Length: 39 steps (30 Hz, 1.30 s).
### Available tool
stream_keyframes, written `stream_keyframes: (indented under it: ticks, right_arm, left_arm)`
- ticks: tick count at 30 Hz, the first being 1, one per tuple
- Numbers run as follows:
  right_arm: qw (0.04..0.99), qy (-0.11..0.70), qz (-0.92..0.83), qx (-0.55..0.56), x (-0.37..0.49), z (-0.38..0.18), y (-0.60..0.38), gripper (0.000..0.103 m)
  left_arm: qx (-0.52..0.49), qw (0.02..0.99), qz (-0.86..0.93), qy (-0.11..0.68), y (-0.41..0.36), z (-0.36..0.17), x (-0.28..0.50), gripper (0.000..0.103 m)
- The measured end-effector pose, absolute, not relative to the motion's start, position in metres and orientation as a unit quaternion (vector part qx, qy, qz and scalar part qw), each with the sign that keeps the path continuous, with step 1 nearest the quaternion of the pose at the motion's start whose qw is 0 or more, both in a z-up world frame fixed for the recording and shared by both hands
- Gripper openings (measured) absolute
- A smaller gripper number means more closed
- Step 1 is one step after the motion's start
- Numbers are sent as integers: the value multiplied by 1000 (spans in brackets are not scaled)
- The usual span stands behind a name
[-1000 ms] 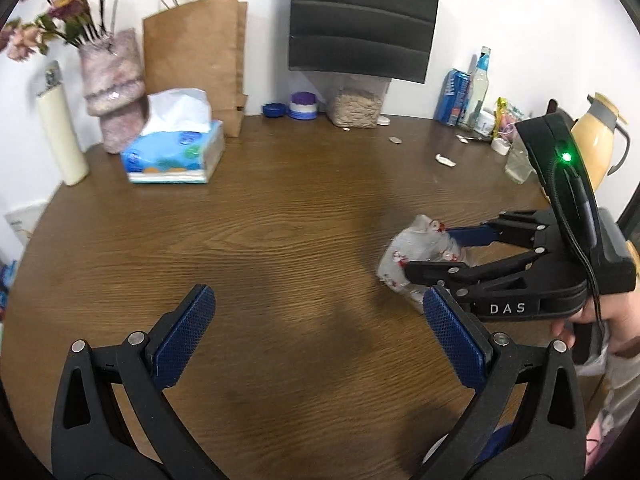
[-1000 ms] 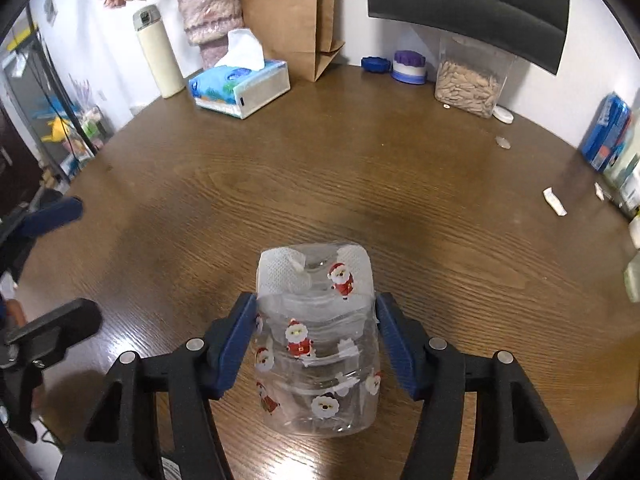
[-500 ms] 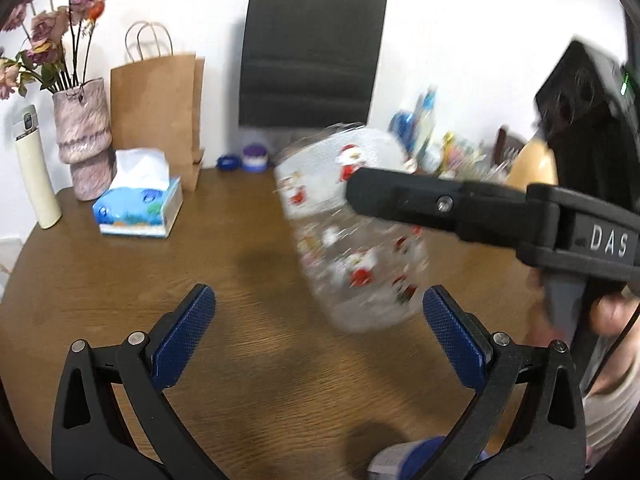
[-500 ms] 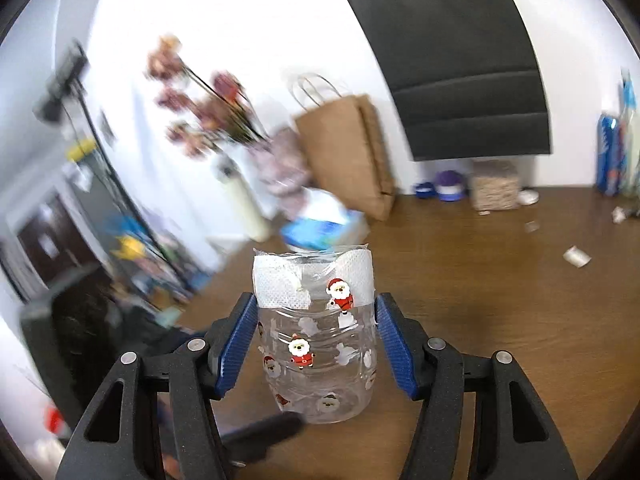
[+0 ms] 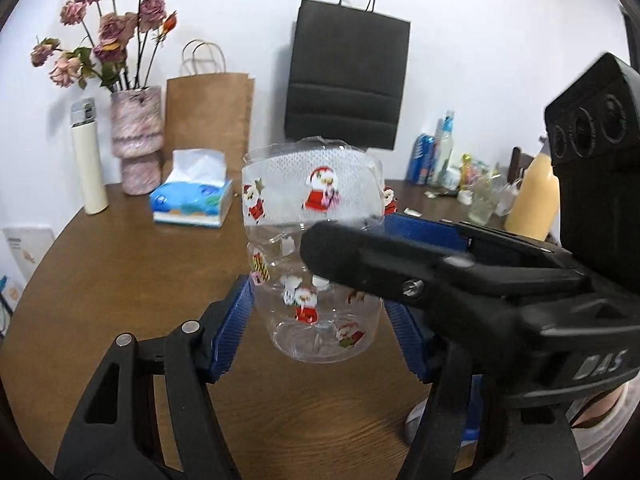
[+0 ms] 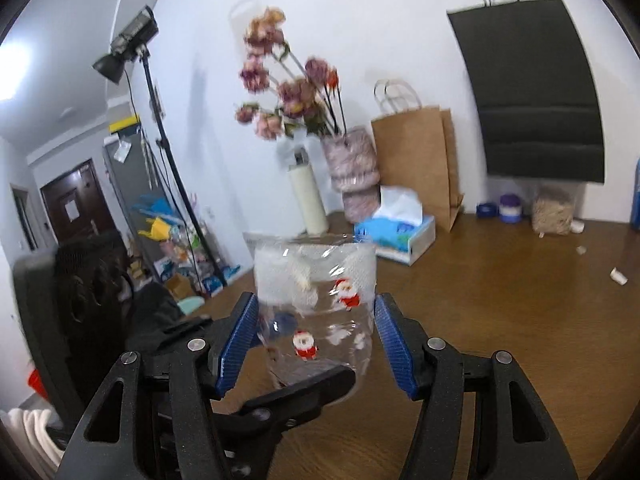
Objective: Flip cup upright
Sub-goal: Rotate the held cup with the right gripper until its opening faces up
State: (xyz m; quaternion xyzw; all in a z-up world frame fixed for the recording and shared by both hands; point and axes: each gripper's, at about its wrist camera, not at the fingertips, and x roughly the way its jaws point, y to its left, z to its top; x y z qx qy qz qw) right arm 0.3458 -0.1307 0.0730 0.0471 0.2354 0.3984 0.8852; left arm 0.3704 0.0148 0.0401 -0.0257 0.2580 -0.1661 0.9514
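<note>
The clear plastic cup [image 5: 312,240] with Santa prints and a white band near its rim is held in the air above the table, rim up. My right gripper [image 6: 314,344] is shut on the cup [image 6: 316,312] at its sides. My left gripper [image 5: 320,324] has closed in around the cup's lower part, its blue pads [image 5: 234,324] right at the cup's wall; contact is not clear. The right gripper's black body [image 5: 460,280] crosses in front of the cup in the left wrist view.
On the round wooden table [image 5: 100,280] stand a tissue box [image 5: 192,200], a pink vase with dried flowers [image 5: 136,140], a white flask [image 5: 88,168], a brown paper bag [image 5: 208,120], bottles and a yellow jug [image 5: 532,200] at the right. A black bag [image 5: 344,80] hangs on the wall.
The right gripper lifted the cup off the table and turned it rim up. The left gripper's jaws narrowed from wide open to close around the cup.
</note>
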Motion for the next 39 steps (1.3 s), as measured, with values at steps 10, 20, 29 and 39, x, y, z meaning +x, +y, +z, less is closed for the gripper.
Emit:
stream_keyframes:
  ticks: [10,20,29,39]
  right_arm:
    - [907,193,372,-31,278,64,-120,67]
    - [911,219,350,-1,302,14,-144,68]
    - [901,259,348,1,312,6,-166,66]
    - [913,298,273,-54,311,-17,-180,68]
  left_arm:
    - [-6,959,-158,235,16,20,317,62]
    - [42,944,-166,282,-12,3,345,61]
    - [46,936,-184,298,-37,-12,341,63]
    - [85,925,-142,341,-22,-25,323,90]
